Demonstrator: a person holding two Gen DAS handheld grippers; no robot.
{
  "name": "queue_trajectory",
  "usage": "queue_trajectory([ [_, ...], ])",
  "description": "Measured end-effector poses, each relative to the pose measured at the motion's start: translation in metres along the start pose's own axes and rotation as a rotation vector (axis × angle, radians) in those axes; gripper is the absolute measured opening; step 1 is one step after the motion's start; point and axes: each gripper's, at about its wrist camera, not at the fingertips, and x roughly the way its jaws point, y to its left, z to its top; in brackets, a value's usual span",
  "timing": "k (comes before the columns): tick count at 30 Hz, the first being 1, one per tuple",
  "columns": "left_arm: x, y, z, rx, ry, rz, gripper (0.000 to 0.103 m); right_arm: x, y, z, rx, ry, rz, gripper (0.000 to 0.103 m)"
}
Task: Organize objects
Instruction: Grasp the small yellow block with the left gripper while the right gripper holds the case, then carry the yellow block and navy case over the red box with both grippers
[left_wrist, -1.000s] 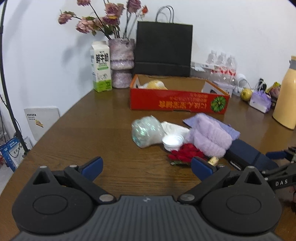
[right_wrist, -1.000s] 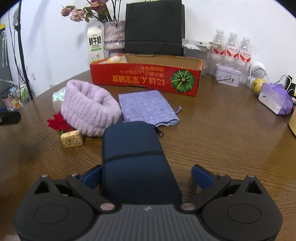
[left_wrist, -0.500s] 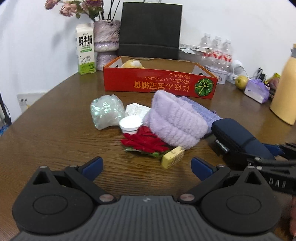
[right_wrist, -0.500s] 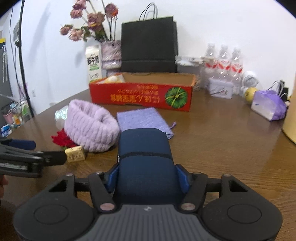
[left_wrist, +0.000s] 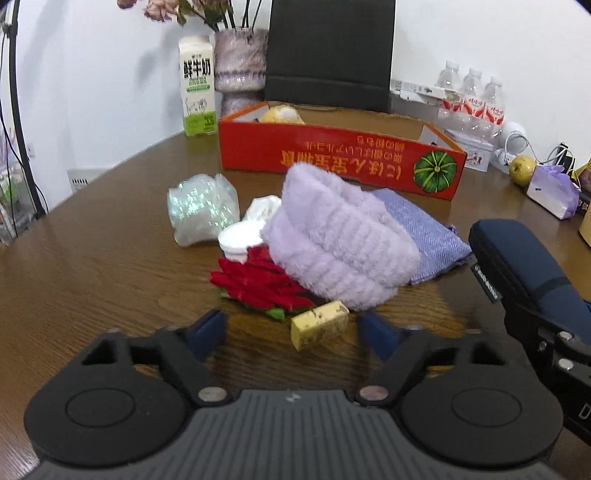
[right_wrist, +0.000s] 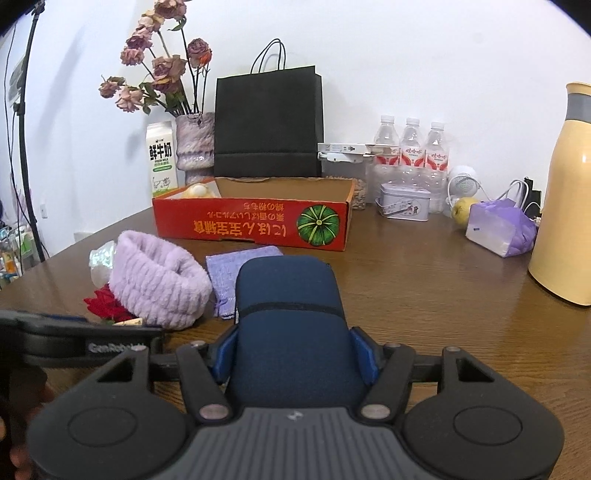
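With the right gripper (right_wrist: 295, 356) clamped on the navy case (right_wrist: 290, 295), the left gripper (left_wrist: 291, 330), jaws apart and just closing around the small yellow block (left_wrist: 319, 325) lying between its fingertips, should centre before pinching, clear of the red flower (left_wrist: 258, 280) ahead.

Your right gripper (right_wrist: 294, 356) has its blue pads clamped on both sides of the navy case (right_wrist: 290, 314). Past it lie the lilac pouch (right_wrist: 236, 271) and fluffy headband (right_wrist: 159, 280) (the left gripper (right_wrist: 85, 341) pokes in beside them), before the red box (right_wrist: 251, 223).
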Motion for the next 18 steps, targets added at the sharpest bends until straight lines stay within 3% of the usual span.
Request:
queue_trajectory([
  [6, -0.006, 0.008, -0.001, -0.008, -0.003, -0.085, 0.033, -0.001, -0.004, -0.001, 0.027, -0.005, 0.005, 0.062],
  [18, -0.029, 0.034, -0.018, 0.07, -0.02, -0.173, 0.032, -0.003, -0.007, -0.001, 0.059, -0.011, -0.016, 0.062],
])
